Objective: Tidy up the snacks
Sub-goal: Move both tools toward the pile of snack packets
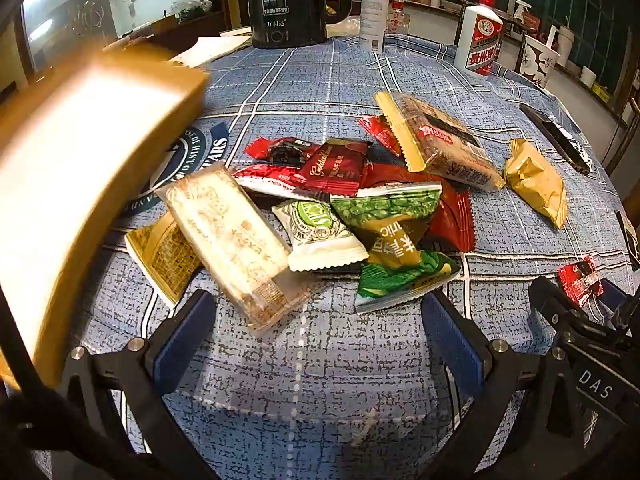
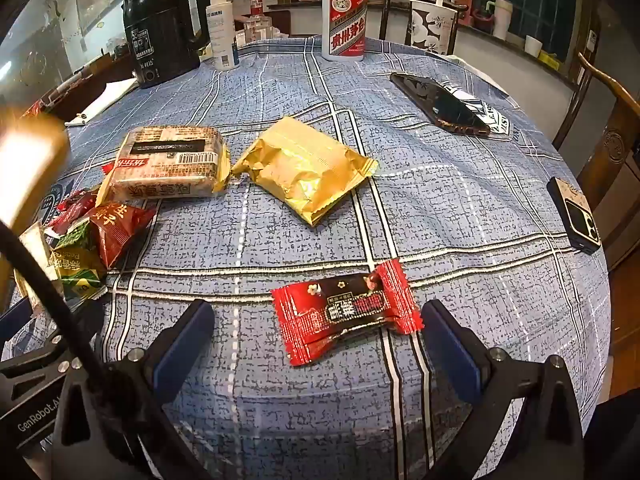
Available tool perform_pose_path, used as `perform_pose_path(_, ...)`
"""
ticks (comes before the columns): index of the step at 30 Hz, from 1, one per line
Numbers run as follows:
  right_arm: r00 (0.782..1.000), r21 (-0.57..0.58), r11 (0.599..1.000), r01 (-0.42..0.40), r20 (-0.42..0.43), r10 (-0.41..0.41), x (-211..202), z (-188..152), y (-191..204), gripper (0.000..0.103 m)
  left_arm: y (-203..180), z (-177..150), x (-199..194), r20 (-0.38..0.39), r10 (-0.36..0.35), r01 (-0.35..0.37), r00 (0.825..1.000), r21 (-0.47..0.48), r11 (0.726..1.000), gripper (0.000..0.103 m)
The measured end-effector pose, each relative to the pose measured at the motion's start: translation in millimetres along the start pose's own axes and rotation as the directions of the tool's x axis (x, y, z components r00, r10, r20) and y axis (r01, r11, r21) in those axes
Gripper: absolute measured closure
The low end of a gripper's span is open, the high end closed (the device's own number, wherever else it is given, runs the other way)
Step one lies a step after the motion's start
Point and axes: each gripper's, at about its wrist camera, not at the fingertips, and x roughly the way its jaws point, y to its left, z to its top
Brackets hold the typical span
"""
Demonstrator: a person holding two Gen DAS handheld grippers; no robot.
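A heap of snack packets lies on the blue checked tablecloth (image 1: pixel 320 380). In the left wrist view my left gripper (image 1: pixel 318 340) is open and empty, just short of a clear-wrapped pale cake bar (image 1: pixel 236 240), a white-green candy (image 1: pixel 320 236) and a green pea packet (image 1: pixel 392 256). A big brown cake pack (image 1: pixel 444 140) and a gold foil packet (image 1: pixel 536 182) lie beyond. In the right wrist view my right gripper (image 2: pixel 318 340) is open, its fingertips either side of a red-black candy packet (image 2: pixel 348 312) on the cloth. The gold packet (image 2: pixel 308 168) and brown pack (image 2: pixel 168 164) lie further off.
A tan box edge (image 1: pixel 80 184) looms blurred at the left. At the back stand a black kettle (image 2: pixel 164 28), a white spray bottle (image 2: pixel 222 28) and a white liquor bottle (image 2: pixel 345 20). A phone (image 2: pixel 440 104) and a second phone (image 2: pixel 574 216) lie at the right.
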Motion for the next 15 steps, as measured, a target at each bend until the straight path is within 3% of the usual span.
perform_pose_path(15,1.000,0.001,1.000,0.002,0.003,-0.002,-0.4,0.0,0.3,0.000,0.0,0.0,-0.2,0.005,0.000,0.000,1.000,0.000,1.000,0.000)
